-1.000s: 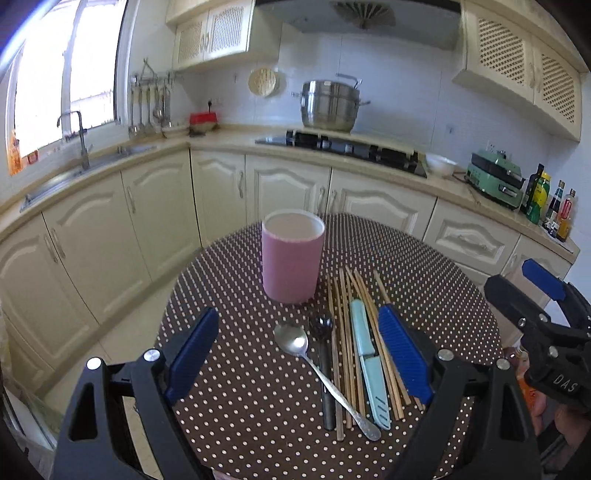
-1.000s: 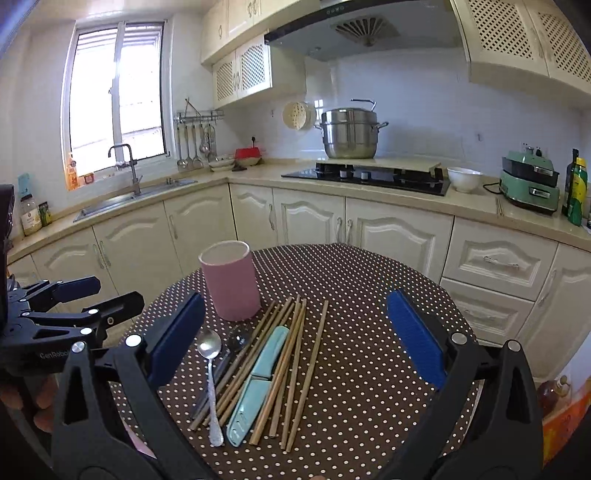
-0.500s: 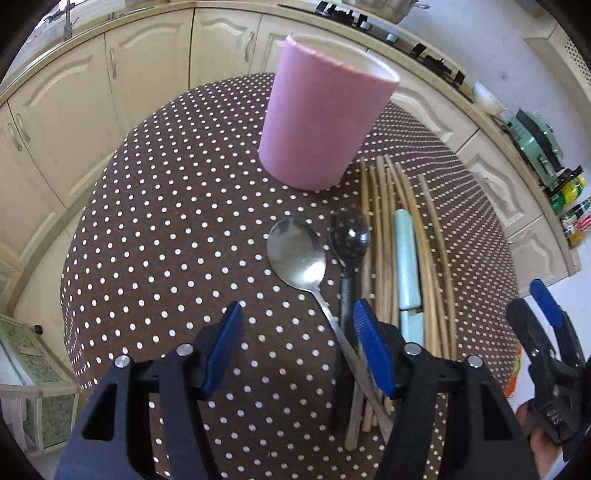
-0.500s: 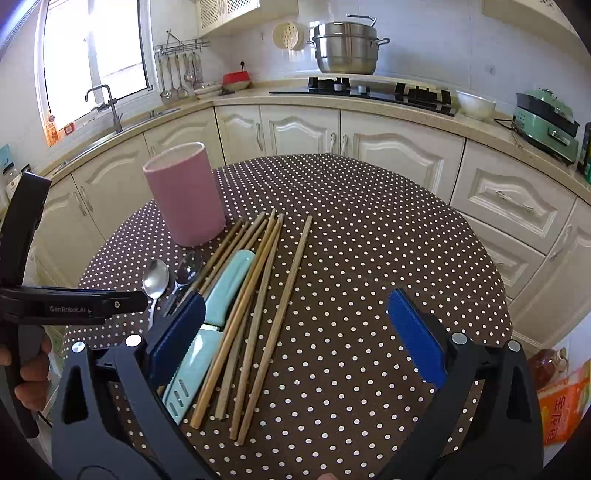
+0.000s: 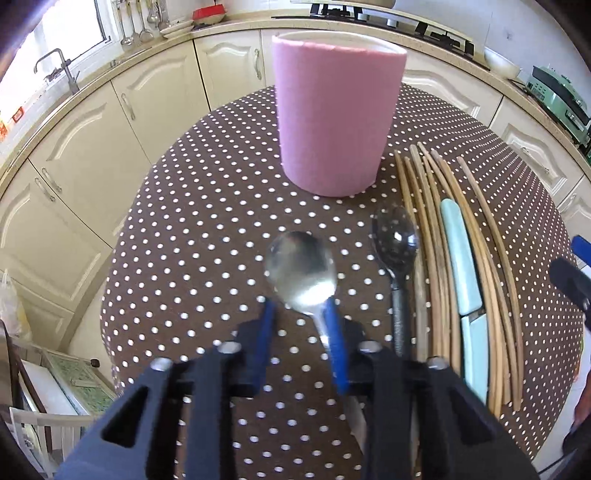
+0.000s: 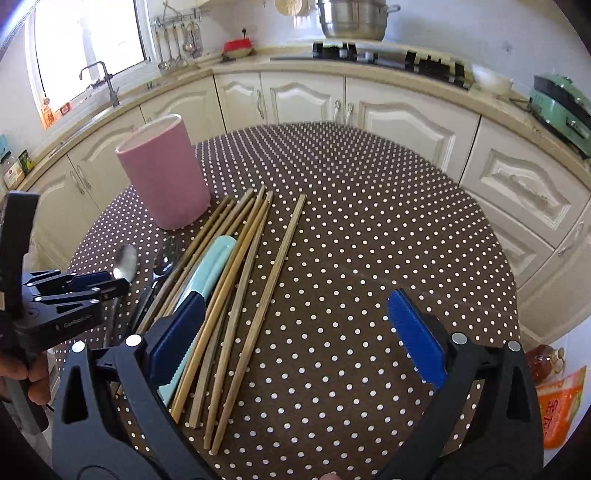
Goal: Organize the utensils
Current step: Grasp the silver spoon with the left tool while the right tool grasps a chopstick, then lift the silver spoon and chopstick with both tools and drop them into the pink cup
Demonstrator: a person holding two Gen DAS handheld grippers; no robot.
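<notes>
A silver spoon (image 5: 301, 273) lies on the dotted round table (image 5: 207, 221). My left gripper (image 5: 300, 308) straddles its neck with the jaws narrowed but a gap still showing; the right pad (image 5: 334, 332) touches the handle. In the right wrist view the left gripper (image 6: 105, 286) sits low over the spoon (image 6: 125, 262). A pink cup (image 5: 338, 114) stands just beyond. A black spoon (image 5: 397, 240), several wooden chopsticks (image 5: 432, 251) and a mint-green cased knife (image 5: 461, 273) lie to the right. My right gripper (image 6: 295, 339) is open and empty, above the chopsticks (image 6: 255, 273).
The table's edge curves close on the left, with cream cabinets (image 5: 92, 140) and a sink counter (image 6: 99, 110) beyond. A stove with a steel pot (image 6: 351, 18) is at the back. An orange packet (image 6: 557, 406) sits low at the right.
My left gripper has dropped down and forward onto the silver spoon's neck and its jaws have narrowed around it. My right gripper has tilted down a little over the chopsticks, still open.
</notes>
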